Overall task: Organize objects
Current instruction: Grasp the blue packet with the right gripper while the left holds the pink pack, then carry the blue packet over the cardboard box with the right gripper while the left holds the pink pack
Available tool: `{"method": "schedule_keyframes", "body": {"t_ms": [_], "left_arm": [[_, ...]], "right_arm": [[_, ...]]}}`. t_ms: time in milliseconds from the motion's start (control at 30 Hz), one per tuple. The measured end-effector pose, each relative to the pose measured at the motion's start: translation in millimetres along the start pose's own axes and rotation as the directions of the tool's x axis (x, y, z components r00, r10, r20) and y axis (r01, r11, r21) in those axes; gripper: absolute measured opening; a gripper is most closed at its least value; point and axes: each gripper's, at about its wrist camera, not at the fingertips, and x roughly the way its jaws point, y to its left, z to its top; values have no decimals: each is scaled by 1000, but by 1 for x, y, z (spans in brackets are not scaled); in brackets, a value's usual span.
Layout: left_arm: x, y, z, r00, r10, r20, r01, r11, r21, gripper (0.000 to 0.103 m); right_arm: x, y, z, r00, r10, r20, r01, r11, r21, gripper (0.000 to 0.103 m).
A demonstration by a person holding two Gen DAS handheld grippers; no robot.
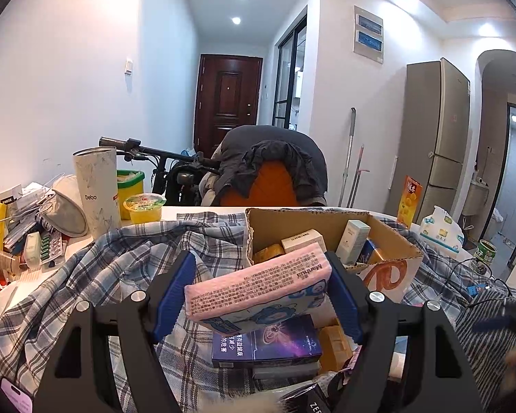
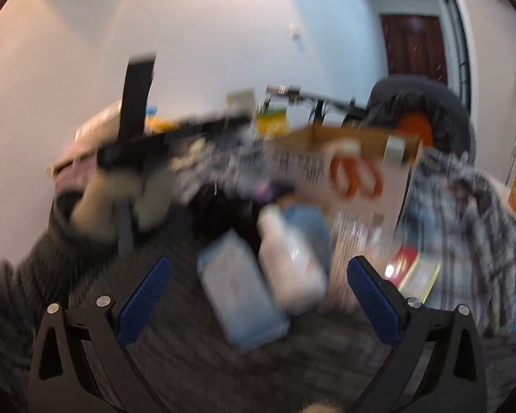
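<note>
- Left gripper [image 1: 258, 296]: blue pads pinch a pink tissue pack [image 1: 258, 290] by its two short ends; pack's long axis runs jaw to jaw, right end tilted up.
- Pack looks soft, pink film with black print, white-and-blue cartoon on the lower face; slightly squashed at the grip.
- Pack hangs above a blue box [image 1: 268, 342] and small cartons on the plaid cloth [image 1: 127, 275], clear of them as far as I can tell.
- Key relation: the cardboard box [image 1: 385, 241] lies straight ahead and a bit right of the left gripper, open top facing up, near wall just past the pack's far edge. Judgement: short push forward, then release, drops it in.
- Box already holds several small cartons, so free room is toward its near-left corner.
- Right gripper [image 2: 258, 296]: jaws spread wide, nothing between the pads; view heavily motion-blurred.
- Below it, on dark striped fabric, a pale blue pack [image 2: 240, 296] and a white bottle [image 2: 292, 261], both long axis pointing away from the gripper. The bottle's far end nears the box's printed side.
- Left hand is the one loaded and nearer the box opening; right looks set on the next pick, target unclear in the blur.
- Far left corner of the table [image 1: 189, 211]: tumbler [image 1: 98, 186], jelly cup [image 1: 144, 208], blister packs, clutter.
</note>
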Motion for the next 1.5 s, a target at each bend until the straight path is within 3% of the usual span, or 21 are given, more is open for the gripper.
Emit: {"method": "schedule_keyframes", "body": {"t_ms": [33, 100, 167, 267, 333, 433, 467, 633, 767, 900, 1033, 1100, 1233, 1333, 1433, 1467, 1500], "left_arm": [[0, 0, 0, 1000, -1, 0, 1, 1000, -1, 76], [0, -1, 0, 1000, 0, -2, 0, 1000, 2, 76], [1, -1, 0, 1000, 0, -2, 0, 1000, 2, 76], [1, 0, -1, 1000, -1, -4, 1, 1000, -1, 76], [1, 0, -1, 1000, 0, -5, 0, 1000, -1, 76], [1, -1, -2, 1000, -1, -10, 1, 1000, 5, 76], [1, -2, -3, 1000, -4, -10, 4, 1000, 10, 76], [1, -5, -3, 1000, -4, -11, 4, 1000, 16, 76], [1, -3, -3, 1000, -3, -12, 3, 1000, 7, 76], [1, -3, -3, 1000, -4, -12, 4, 1000, 7, 76], [1, -2, -2, 1000, -3, -13, 3, 1000, -1, 76], [1, 0, -2, 1000, -2, -14, 2, 1000, -8, 76], [1, 0, -1, 1000, -3, -14, 3, 1000, -7, 76], [0, 0, -1, 1000, -3, -9, 3, 1000, -6, 76], [-2, 0, 0, 1000, -4, 3, 4, 1000, -7, 76], [-2, 0, 0, 1000, -4, 3, 4, 1000, -7, 76], [-2, 0, 0, 1000, -3, 2, 3, 1000, -7, 76]], "right_arm": [[1, 0, -5, 1000, -4, -27, 4, 1000, -3, 100], [3, -1, -12, 997, -9, -72, 8, 1000, -4, 88], [6, -1, -15, 993, -4, -115, 1, 1000, -25, 86], [25, -2, -16, 978, -35, -204, 28, 999, -38, 72], [29, 1, -17, 974, -51, -219, 38, 997, -63, 70], [28, 8, -18, 973, -84, -213, 62, 992, -110, 57], [29, 10, -18, 972, -99, -212, 75, 990, -120, 48], [18, 17, -19, 980, -114, -165, 89, 984, -155, 43], [-7, 16, -20, 997, -49, -64, 39, 989, -144, 42], [-26, 2, -17, 995, 99, 18, -99, 994, -40, 42], [-36, -9, -7, 946, 302, 118, -312, 947, 81, 42], [-44, -11, -1, 927, 342, 153, -359, 928, 100, 42], [-67, 1, 26, 937, 284, 204, -300, 953, 49, 42], [-88, 5, 53, 927, 246, 284, -267, 963, 36, 42], [-102, 2, 81, 875, 307, 375, -352, 934, 55, 42], [-104, -4, 89, 847, 354, 397, -412, 909, 67, 42], [-102, -10, 99, 797, 438, 416, -512, 855, 79, 42]]}}
